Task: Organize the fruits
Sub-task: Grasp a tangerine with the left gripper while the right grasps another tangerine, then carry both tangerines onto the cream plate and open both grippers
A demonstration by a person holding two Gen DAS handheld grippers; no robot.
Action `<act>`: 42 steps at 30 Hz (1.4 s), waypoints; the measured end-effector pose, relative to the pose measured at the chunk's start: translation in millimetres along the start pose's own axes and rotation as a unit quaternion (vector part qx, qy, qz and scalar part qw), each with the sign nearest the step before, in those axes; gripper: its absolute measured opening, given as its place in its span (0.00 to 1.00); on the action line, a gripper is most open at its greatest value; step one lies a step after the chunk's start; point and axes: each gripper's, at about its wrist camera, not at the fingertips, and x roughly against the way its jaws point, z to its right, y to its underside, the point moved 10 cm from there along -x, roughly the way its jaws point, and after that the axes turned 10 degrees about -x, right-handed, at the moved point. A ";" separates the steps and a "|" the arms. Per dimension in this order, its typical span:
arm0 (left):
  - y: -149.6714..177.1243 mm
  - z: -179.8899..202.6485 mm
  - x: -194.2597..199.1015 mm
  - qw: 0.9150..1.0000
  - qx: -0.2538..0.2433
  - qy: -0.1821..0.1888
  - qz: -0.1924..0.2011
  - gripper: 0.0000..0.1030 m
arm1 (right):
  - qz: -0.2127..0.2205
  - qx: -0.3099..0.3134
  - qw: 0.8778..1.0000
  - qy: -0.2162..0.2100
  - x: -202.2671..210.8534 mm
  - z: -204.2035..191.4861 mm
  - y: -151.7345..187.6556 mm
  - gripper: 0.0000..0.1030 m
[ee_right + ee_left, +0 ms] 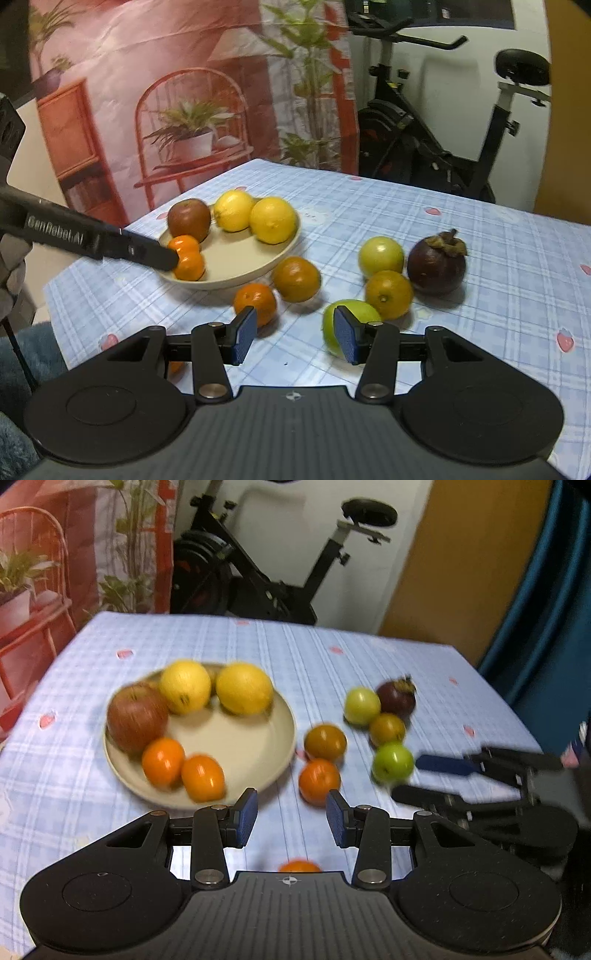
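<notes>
Both tongs are empty, jaws part open. An orange lies just beyond the left tongs; straddle it squarely, then carry it left to the plate.

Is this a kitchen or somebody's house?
Probably a room in someone's home, not clearly a kitchen. An exercise bike stands behind a table with a checked tablecloth, a printed curtain hangs beside it, and a plate holds fruit.
</notes>
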 end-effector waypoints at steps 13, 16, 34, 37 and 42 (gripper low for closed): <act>37.5 11.2 -11.6 0.999 -0.005 0.021 -0.036 0.52 | -0.032 0.012 0.999 -0.034 -36.0 -10.8 0.2 0.48; 40.4 11.3 -16.2 0.999 -0.006 0.020 -0.042 0.52 | -0.042 0.005 0.998 -0.041 -48.6 -13.0 -2.4 0.48; 42.2 12.0 -23.9 0.999 0.003 0.031 -0.040 0.36 | -0.068 0.001 0.997 -0.033 -78.5 -23.4 -0.2 0.40; 41.9 12.0 -24.3 0.999 0.003 0.031 -0.042 0.36 | -0.070 0.016 0.997 -0.023 -80.1 -24.9 1.6 0.40; 43.0 13.1 -26.3 0.999 0.000 0.027 -0.046 0.39 | -0.070 0.025 0.997 -0.018 -82.9 -25.1 2.8 0.40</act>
